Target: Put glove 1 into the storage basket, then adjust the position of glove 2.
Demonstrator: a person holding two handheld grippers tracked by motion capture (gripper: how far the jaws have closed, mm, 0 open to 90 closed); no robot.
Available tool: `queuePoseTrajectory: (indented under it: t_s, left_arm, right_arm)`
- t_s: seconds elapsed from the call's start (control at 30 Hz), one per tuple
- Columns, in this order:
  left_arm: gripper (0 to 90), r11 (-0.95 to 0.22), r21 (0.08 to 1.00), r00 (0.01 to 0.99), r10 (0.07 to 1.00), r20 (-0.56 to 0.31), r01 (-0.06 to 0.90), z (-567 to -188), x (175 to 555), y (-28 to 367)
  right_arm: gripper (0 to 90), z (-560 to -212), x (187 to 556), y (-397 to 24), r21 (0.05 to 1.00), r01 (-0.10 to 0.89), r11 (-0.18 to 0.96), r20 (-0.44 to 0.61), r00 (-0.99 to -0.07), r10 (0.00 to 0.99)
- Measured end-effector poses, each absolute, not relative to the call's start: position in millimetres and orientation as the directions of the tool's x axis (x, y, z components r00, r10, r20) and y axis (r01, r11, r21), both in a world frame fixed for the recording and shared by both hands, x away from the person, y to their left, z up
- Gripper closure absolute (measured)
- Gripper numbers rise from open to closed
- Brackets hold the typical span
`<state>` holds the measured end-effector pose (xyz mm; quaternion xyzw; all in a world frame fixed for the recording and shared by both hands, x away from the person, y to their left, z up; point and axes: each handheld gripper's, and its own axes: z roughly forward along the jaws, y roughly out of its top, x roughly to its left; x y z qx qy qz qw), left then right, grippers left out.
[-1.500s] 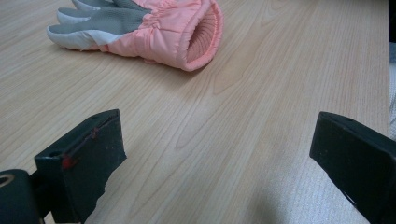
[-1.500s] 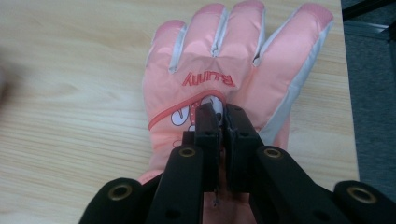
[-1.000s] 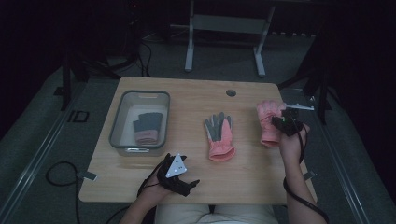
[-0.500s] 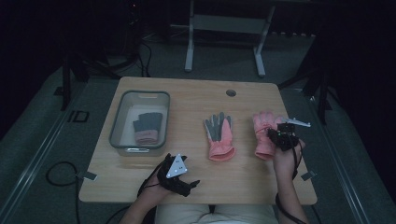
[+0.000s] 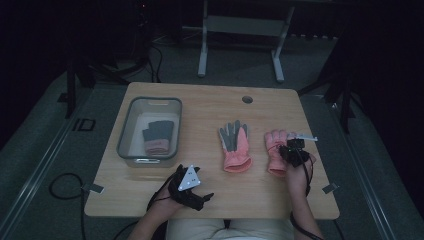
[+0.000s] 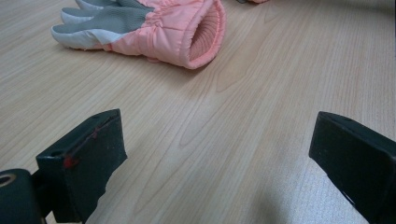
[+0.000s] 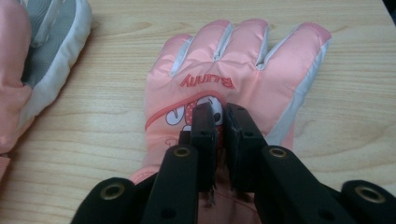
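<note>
**Glove set down, grip easing — the release is where it could snag**

The risk, as I judge it, lies in the let-go. The right gripper (image 7: 219, 112) sits on the back of the pink glove (image 7: 238, 79), low in the centre of the right gripper view, with its jaws standing only a narrow slit apart and a fold of the shiny fabric still between them. They have just been opening a little. If the hand lifts away before that gap widens, the slick shell could come up with the jaws and drag the glove off its flat lie, or flip the cuff over. A pull toward the left of the frame could also nudge the second glove (image 7: 42, 60), which lies just beside it, palm side up.

In the high view the pink glove (image 5: 276, 150) lies flat at centre right of the table (image 5: 210, 105), fingers pointing toward the top of the frame, with the right gripper (image 5: 292, 150) over its cuff end. The second glove (image 5: 235, 147) lies near it, and a darker glove (image 5: 158, 136) rests inside the clear bin (image 5: 125, 130) at the left.

The left gripper (image 5: 202, 196) rests at lower centre — its jaws stand wide apart over bare wood, holding and touching nothing.
</note>
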<state>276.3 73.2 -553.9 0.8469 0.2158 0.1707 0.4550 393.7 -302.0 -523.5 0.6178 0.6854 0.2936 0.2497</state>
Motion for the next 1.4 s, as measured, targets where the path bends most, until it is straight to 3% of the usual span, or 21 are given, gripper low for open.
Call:
queuePoseTrajectory:
  t_s: [0.23,0.73,1.4]
  left_arm:
    - [3.2,-0.493,0.844,0.849,0.521,0.092,0.211,-554,276,73]
    - [3.2,-0.491,0.845,0.848,0.522,0.09,0.213,-554,276,73]
    - [3.2,-0.496,0.843,0.851,0.517,0.092,0.21,-554,276,72]
  right_arm:
    - [75.7,-522,398,-314,0.72,0.683,0.119,0.022,-0.195,0.981]
    - [65.4,-507,393,-323,0.728,0.607,0.319,-0.1,-0.365,0.925]
    - [57.0,-520,402,-322,0.695,0.622,0.361,-0.137,-0.379,0.915]
